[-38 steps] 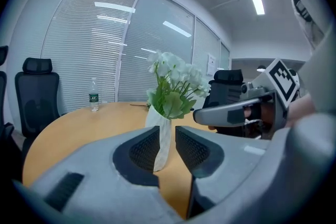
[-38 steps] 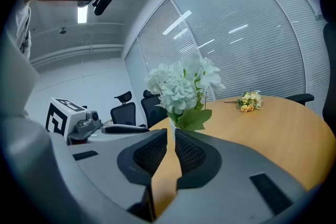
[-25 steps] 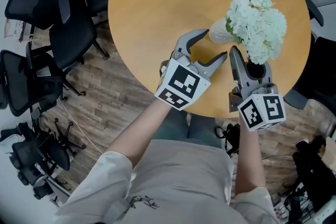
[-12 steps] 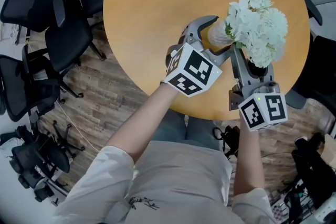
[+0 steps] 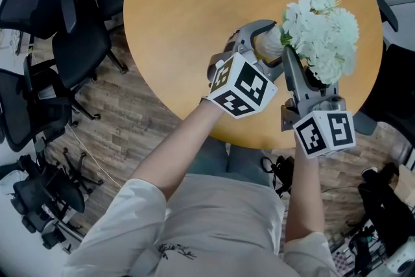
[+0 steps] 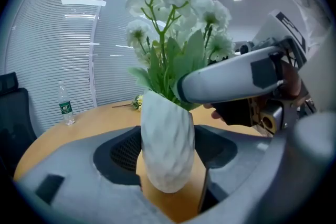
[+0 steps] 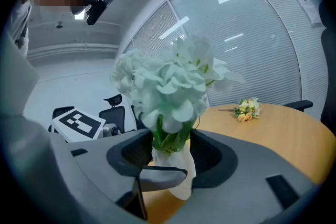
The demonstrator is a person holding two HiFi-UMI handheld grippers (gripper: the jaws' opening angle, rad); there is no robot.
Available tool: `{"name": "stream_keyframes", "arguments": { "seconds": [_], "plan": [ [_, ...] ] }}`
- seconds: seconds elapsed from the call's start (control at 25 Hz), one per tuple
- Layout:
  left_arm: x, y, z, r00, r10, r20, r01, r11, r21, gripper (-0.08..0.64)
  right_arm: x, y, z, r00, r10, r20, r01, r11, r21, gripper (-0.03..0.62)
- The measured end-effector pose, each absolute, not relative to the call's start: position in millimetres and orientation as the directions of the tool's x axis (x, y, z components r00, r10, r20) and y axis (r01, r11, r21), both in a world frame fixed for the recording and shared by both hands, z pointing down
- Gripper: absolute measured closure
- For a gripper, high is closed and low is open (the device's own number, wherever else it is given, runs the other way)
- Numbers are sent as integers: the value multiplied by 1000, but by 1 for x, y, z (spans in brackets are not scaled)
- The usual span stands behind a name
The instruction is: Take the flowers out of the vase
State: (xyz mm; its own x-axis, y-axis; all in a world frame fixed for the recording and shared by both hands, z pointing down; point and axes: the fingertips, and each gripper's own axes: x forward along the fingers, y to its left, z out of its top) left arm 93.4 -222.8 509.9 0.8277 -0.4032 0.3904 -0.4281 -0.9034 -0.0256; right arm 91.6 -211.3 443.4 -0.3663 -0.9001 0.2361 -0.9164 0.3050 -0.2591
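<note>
The left gripper (image 5: 267, 47) has slid up-frame to straddle the white textured vase (image 6: 167, 149), its jaws just narrowing yet loose. The right gripper's (image 5: 301, 68) jaws, just widening, frame the white flowers' (image 5: 321, 29) stems ungrasped. Bracing likely comes next.

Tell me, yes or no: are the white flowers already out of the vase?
No, the white flowers stand with their stems inside the white vase.

The vase (image 6: 167, 149) looks matt, white and dimpled, the table (image 5: 194, 10) smooth, satin-finished wood.
</note>
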Motion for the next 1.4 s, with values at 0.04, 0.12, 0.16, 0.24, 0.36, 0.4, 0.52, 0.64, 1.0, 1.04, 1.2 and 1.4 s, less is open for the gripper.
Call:
{"name": "stream_keyframes", "arguments": {
  "seconds": [0.04, 0.12, 0.16, 0.24, 0.36, 0.4, 0.52, 0.64, 1.0, 1.04, 1.2, 1.4],
  "plan": [
    [93, -223, 509, 829, -403, 388, -428, -904, -25, 241, 92, -213, 443, -367, -899, 237, -916, 305, -260, 407],
    [93, -222, 508, 830, -403, 384, -429, -903, -22, 241, 92, -216, 444, -365, -900, 239, -917, 304, -257, 407],
    [93, -222, 508, 832, -402, 383, -428, -904, -21, 242, 92, -217, 445, -362, -901, 240, -919, 301, -256, 408],
    [93, -222, 508, 834, -398, 382, -423, -906, -21, 242, 92, -219, 446, -360, -901, 241, -919, 298, -258, 408],
    [92, -222, 508, 836, -395, 381, -420, -907, -19, 241, 89, -220, 447, -363, -899, 246, -920, 303, -249, 444],
    [92, -222, 509, 836, -395, 381, -420, -907, -18, 242, 88, -221, 447, -364, -898, 248, -921, 306, -242, 468],
    [92, -224, 509, 838, -393, 380, -419, -908, -14, 242, 86, -223, 448, -371, -893, 255, -919, 315, -237, 508],
    [93, -224, 507, 840, -391, 376, -418, -908, -12, 241, 86, -223, 447, -376, -890, 258, -918, 320, -234, 531],
    [91, -225, 510, 842, -393, 369, -426, -905, 7, 242, 89, -221, 445, -370, -893, 258, -917, 307, -253, 543],
    [90, -224, 510, 842, -394, 369, -426, -905, 7, 242, 90, -220, 443, -369, -894, 255, -917, 306, -255, 543],
    [87, -224, 512, 842, -394, 369, -427, -904, 9, 242, 90, -219, 439, -368, -898, 243, -916, 304, -262, 545],
    [79, -224, 520, 843, -394, 366, -430, -903, 17, 242, 90, -218, 439, -359, -903, 235, -918, 295, -267, 545]
  ]
}}
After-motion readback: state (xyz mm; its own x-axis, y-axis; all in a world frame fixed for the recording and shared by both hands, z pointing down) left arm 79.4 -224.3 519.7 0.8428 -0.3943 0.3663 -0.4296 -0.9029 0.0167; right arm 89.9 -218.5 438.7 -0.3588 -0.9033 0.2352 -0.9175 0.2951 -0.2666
